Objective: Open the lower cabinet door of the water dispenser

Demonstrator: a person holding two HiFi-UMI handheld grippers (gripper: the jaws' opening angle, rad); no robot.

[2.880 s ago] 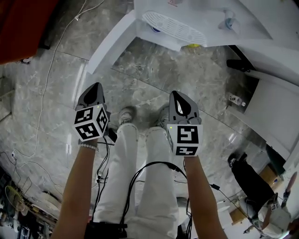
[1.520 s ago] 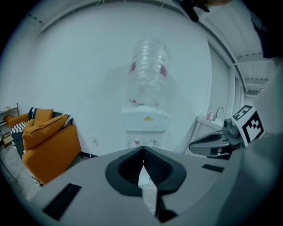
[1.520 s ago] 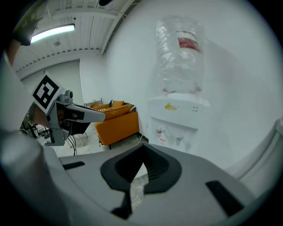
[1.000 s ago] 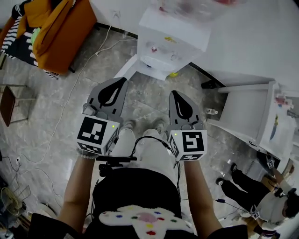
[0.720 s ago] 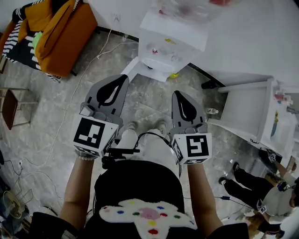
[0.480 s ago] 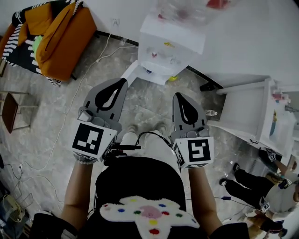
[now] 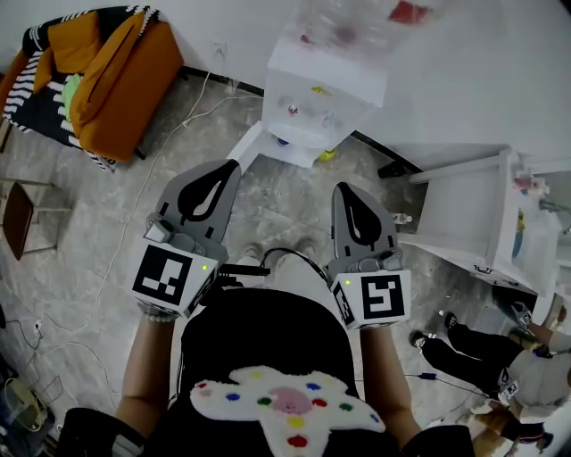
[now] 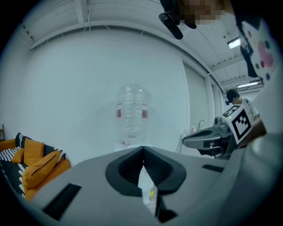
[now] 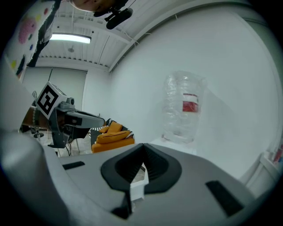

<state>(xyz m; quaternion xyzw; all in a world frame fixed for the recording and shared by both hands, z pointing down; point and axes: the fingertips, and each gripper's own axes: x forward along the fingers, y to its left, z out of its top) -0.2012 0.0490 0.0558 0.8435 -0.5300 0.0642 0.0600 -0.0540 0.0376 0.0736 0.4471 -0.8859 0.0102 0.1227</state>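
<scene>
The white water dispenser (image 7: 323, 89) stands against the far wall with a clear bottle (image 7: 352, 20) on top. Its lower cabinet door (image 7: 247, 145) is swung out to the left over the floor. My left gripper (image 7: 232, 165) and right gripper (image 7: 344, 188) hover side by side well short of the dispenser, both shut with nothing between the jaws. The bottle (image 8: 131, 112) rises above my shut left gripper (image 8: 143, 151) in the left gripper view, and the bottle (image 9: 183, 108) above my shut right gripper (image 9: 143, 148) in the right gripper view.
An orange sofa (image 7: 111, 76) with a striped blanket fills the back left. White shelving (image 7: 468, 214) stands to the right, with another person (image 7: 500, 366) low beside it. A cable (image 7: 134, 201) trails over the marble floor. A small stool (image 7: 18, 219) sits at the left edge.
The view has risen from close over the open door to standing height, so the dispenser looks farther off. Both grippers have lifted together and stay shut.
</scene>
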